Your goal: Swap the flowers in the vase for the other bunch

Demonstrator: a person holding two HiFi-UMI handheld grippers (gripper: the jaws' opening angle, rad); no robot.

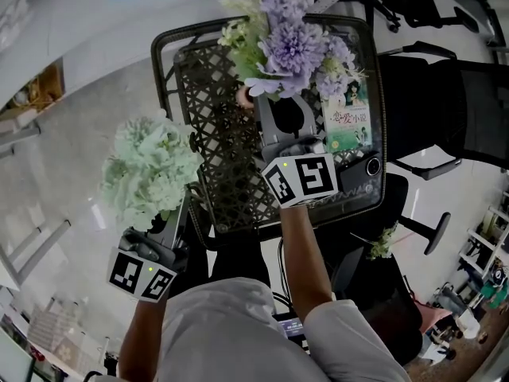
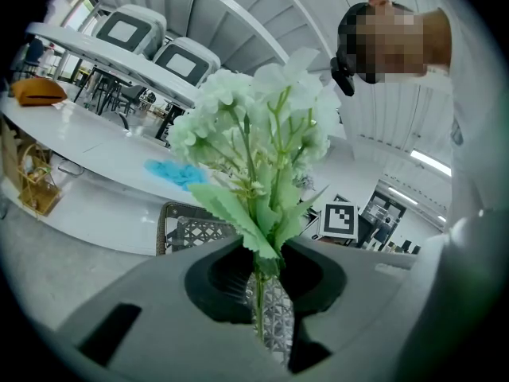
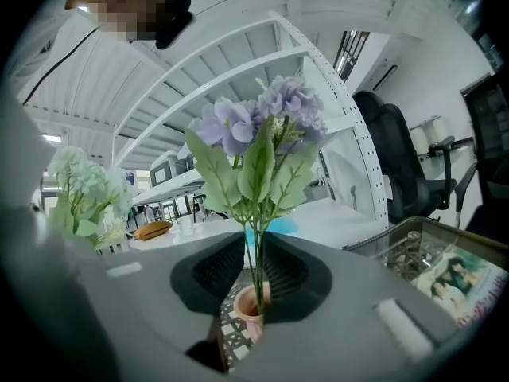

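Pink vase point(image 3: 248, 305), clear between right fingers point(image 3: 287, 274), barely showing overhead

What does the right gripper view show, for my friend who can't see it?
A bunch of purple flowers stands in a small pink vase, its stems rising through the gap between the right gripper's open jaws. A pale green bunch shows at the left, and a book lies at the right.
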